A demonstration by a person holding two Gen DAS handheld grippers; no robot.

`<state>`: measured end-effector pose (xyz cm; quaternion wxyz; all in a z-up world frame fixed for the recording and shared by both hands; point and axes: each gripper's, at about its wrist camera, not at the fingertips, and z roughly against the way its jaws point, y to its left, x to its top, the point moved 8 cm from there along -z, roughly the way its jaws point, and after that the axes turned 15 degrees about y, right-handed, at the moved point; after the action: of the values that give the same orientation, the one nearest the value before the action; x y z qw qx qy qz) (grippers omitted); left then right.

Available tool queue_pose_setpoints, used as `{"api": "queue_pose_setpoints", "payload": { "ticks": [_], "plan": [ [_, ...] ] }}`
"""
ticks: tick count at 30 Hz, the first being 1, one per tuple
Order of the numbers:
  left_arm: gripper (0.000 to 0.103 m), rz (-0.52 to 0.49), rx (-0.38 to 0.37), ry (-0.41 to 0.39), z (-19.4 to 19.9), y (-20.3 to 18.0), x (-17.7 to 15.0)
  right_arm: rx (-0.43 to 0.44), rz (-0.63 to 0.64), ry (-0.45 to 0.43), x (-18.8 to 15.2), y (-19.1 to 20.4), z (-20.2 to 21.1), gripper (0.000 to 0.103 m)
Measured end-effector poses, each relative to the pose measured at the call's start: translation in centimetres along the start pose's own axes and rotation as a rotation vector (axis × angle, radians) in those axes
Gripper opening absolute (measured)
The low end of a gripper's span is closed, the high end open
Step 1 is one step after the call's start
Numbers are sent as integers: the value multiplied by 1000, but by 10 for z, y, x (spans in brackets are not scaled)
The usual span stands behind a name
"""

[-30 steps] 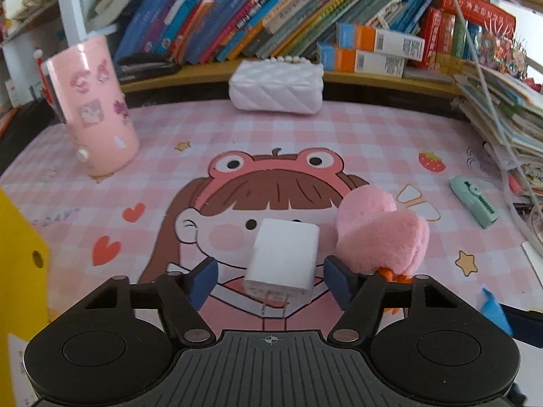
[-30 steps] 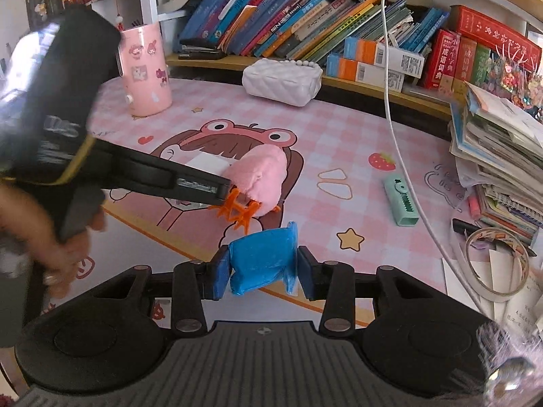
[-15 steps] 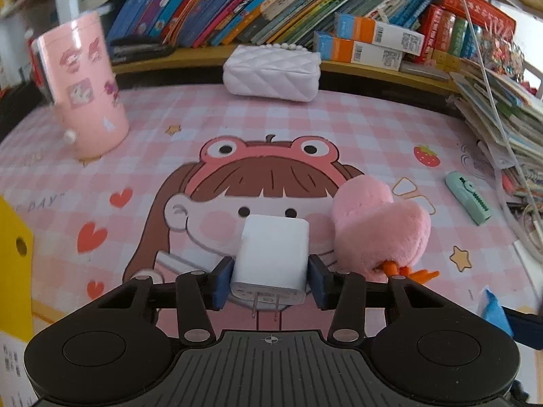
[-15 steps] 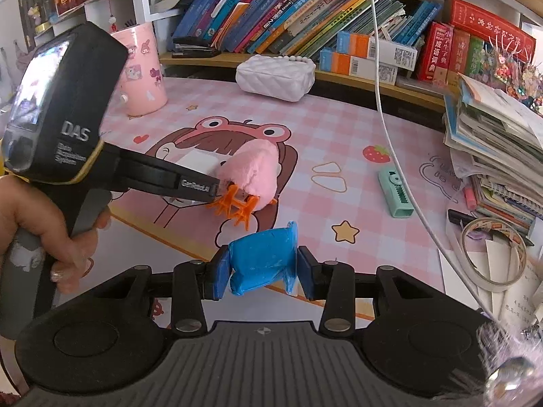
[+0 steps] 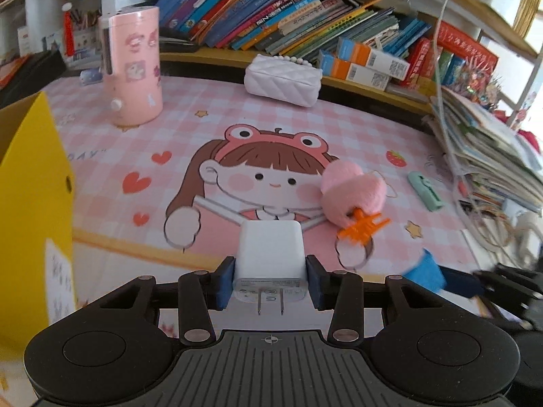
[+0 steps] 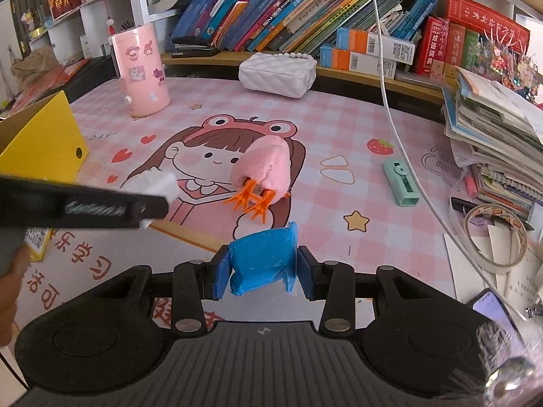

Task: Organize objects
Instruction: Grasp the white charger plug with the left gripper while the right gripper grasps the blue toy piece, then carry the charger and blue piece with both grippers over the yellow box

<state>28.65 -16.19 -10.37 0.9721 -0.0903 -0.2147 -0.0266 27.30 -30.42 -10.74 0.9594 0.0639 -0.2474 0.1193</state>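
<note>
Bookshelves back a pink cartoon-print counter. Left tool is clamped on a white charger, lifted clear; right tool grips a blue packet. Carrying step: next, probably, the yellow box just left.

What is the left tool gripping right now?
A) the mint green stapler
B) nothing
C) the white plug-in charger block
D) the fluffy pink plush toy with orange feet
C: in the left wrist view the left tool has its blue pads pressed against both sides of the white plug-in charger block, prongs facing the camera.
</note>
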Motion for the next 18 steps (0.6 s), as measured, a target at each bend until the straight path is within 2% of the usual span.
{"api": "queue_pose_setpoints", "payload": {
  "ticks": [18],
  "plan": [
    [41,1,-65,-25,53,24,-72,-15,21,6,-35,55,29,38]
  ]
}}
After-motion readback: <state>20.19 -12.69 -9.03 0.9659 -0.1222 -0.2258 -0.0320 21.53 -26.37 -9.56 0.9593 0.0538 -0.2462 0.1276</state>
